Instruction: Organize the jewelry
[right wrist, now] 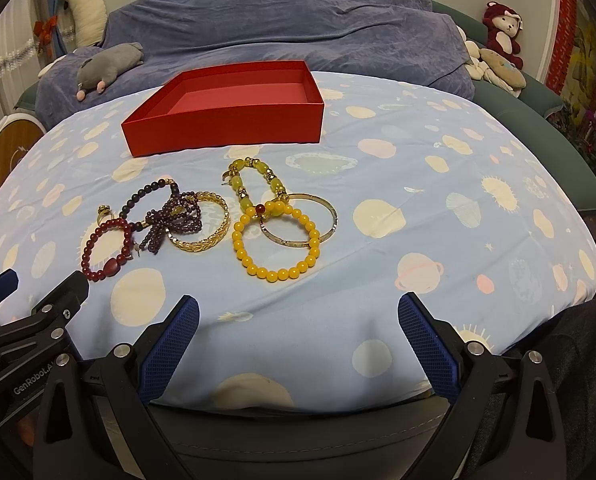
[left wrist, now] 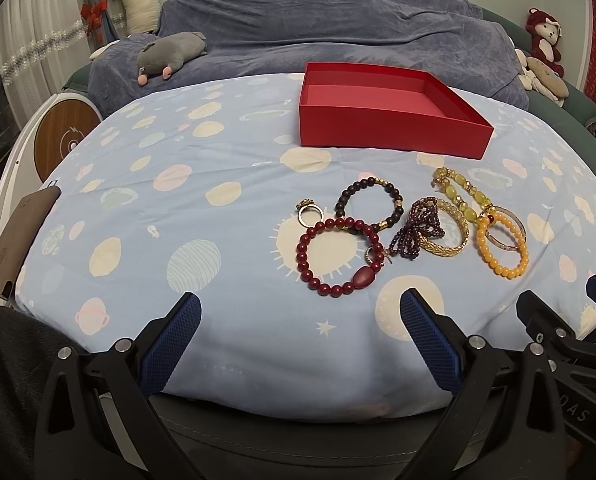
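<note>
Left gripper (left wrist: 300,312), right gripper (right wrist: 298,312): both spread, empty; red bracelet (left wrist: 340,256) just ahead of left fingers; pinch one bead cleanly; red box (left wrist: 390,120) beyond.

Cloth, card, beads and metal before you

Your printed cloth (left wrist: 218,160) looks matt, soft and faintly creased; the red box (right wrist: 226,128) at 12 o'clock is smooth, matt card. The yellow bead bracelet (right wrist: 276,242) and dark red bead bracelet (left wrist: 340,256) shine glossily, the gold bangle (right wrist: 202,226) is textured bright metal, and your fingers (right wrist: 170,344) carry rough blue knurled pads.
</note>
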The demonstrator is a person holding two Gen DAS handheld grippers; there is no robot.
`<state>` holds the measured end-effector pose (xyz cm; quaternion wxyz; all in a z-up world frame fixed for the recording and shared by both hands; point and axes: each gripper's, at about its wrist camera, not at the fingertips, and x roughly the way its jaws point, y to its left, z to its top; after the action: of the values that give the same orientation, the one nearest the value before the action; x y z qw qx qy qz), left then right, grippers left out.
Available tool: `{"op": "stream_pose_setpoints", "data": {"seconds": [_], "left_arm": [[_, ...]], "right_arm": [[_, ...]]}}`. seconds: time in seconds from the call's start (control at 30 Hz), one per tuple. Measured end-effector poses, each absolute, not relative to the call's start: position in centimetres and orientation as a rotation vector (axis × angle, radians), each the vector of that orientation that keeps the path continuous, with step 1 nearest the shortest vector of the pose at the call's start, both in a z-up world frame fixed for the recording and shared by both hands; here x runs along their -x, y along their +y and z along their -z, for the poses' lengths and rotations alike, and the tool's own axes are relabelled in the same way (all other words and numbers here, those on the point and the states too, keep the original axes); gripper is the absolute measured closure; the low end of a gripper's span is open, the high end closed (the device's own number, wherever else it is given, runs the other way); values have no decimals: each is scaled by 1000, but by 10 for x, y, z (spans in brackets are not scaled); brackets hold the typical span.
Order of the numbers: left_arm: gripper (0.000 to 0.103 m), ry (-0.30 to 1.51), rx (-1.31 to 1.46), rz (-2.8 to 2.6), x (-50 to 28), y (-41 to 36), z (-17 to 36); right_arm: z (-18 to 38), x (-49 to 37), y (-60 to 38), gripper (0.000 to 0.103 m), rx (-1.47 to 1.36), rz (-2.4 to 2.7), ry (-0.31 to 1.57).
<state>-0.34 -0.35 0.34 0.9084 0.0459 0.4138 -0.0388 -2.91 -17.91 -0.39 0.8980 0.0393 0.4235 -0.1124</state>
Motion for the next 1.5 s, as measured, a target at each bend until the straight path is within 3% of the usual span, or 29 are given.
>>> {"op": "stream_pose_setpoints", "data": {"seconds": [1.5], "left_arm": [[8,899,2,73,-14,18,-6]], "right_arm": [[-11,28,-198,7,-116,273,832]]}}
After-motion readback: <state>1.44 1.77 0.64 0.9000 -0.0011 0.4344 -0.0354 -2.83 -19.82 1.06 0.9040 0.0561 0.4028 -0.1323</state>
